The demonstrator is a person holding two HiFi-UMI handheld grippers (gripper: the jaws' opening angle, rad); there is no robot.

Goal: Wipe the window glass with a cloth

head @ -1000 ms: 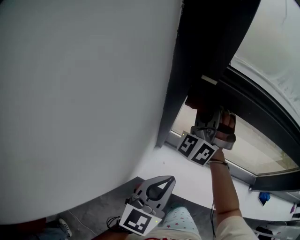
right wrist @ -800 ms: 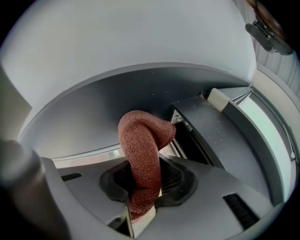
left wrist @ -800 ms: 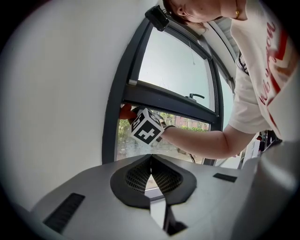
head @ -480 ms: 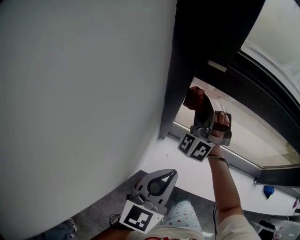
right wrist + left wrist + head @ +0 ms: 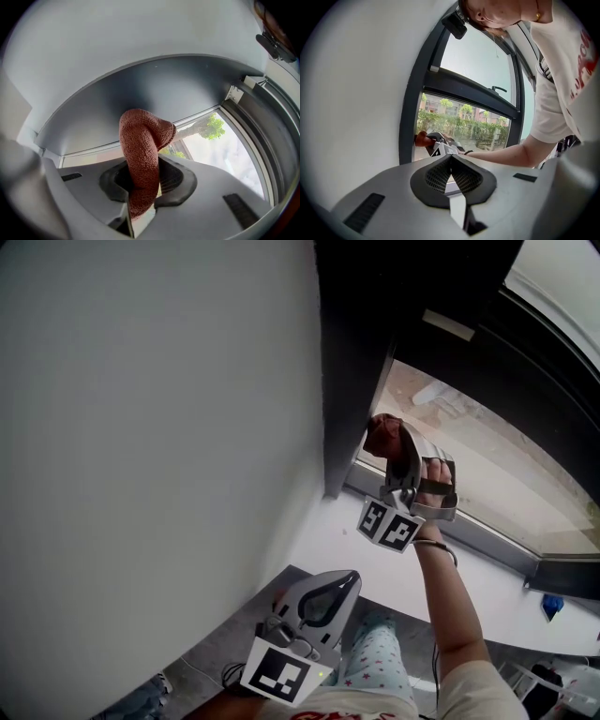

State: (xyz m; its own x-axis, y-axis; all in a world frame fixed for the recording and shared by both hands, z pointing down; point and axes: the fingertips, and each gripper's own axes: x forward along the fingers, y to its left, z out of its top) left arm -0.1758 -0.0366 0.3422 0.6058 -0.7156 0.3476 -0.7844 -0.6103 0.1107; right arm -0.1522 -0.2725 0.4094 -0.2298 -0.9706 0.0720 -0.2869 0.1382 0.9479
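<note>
A plain white wall (image 5: 159, 427) fills everything left of the right gripper (image 5: 397, 442). Just beside that gripper rises the dark window frame (image 5: 352, 381), its upright meeting a white sill (image 5: 328, 549) below it. Ahead of the gripper, daylight comes through the glass (image 5: 461, 101), showing a green hedge (image 5: 454, 125) and trees. Grey floor (image 5: 220, 643) lies beneath the left gripper (image 5: 349, 579).

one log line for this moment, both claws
right claw: shut on cloth | cloth: at window glass, beside dark frame | left claw: shut, empty, low
</note>
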